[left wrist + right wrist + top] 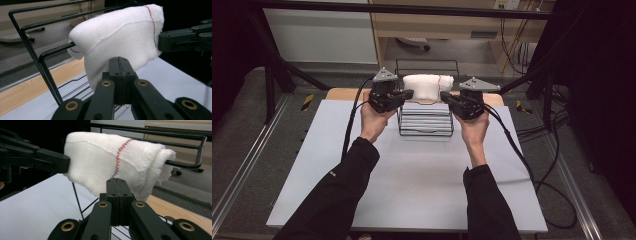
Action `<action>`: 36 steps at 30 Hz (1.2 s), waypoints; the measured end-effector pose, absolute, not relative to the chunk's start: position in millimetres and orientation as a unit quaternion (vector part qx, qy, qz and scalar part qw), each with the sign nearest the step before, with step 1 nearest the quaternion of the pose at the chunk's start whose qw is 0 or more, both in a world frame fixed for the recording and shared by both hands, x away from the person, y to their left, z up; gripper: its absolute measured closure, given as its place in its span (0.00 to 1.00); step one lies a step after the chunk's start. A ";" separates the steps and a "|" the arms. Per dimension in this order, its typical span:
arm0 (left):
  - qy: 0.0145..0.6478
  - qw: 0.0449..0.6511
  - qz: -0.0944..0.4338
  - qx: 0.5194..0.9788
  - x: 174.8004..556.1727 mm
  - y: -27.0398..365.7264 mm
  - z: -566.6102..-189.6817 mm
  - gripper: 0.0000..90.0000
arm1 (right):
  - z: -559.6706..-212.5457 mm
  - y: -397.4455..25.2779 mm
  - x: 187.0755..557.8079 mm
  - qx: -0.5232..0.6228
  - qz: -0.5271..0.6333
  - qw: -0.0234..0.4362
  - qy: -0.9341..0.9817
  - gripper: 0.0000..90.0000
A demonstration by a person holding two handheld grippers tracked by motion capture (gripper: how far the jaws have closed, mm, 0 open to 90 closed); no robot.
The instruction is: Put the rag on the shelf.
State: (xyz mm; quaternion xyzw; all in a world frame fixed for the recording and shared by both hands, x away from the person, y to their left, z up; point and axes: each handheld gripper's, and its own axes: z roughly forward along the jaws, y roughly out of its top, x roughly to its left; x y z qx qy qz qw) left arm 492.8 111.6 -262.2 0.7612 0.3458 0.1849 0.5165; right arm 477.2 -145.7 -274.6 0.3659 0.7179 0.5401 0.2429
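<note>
A white folded cloth (pixel 428 86) with a line of red stitching hangs over the top bar of a black wire rack (pixel 426 131) at the far middle of the table. My left gripper (pixel 410 93) is at the cloth's left end and my right gripper (pixel 443 95) at its right end. In the left gripper view the jaws (pixel 119 59) are pressed together against the edge of the cloth (pixel 120 32), and the right gripper (pixel 161 41) reaches in from the far side. The right gripper view shows the same: that gripper (pixel 116 180) is shut at the edge of the cloth (pixel 105 157).
The rack stands on a pale grey table top (pixel 412 190), with a wooden strip (pixel 343 93) behind it. Cables (pixel 517 150) trail off both grippers along the table sides. Black frame bars (pixel 277 65) rise at the back corners.
</note>
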 end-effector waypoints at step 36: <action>0.339 0.465 0.164 0.801 438.9 171.4 -331.6 0.22 | -303.8 -185.5 434.3 0.360 0.545 0.172 0.737 0.10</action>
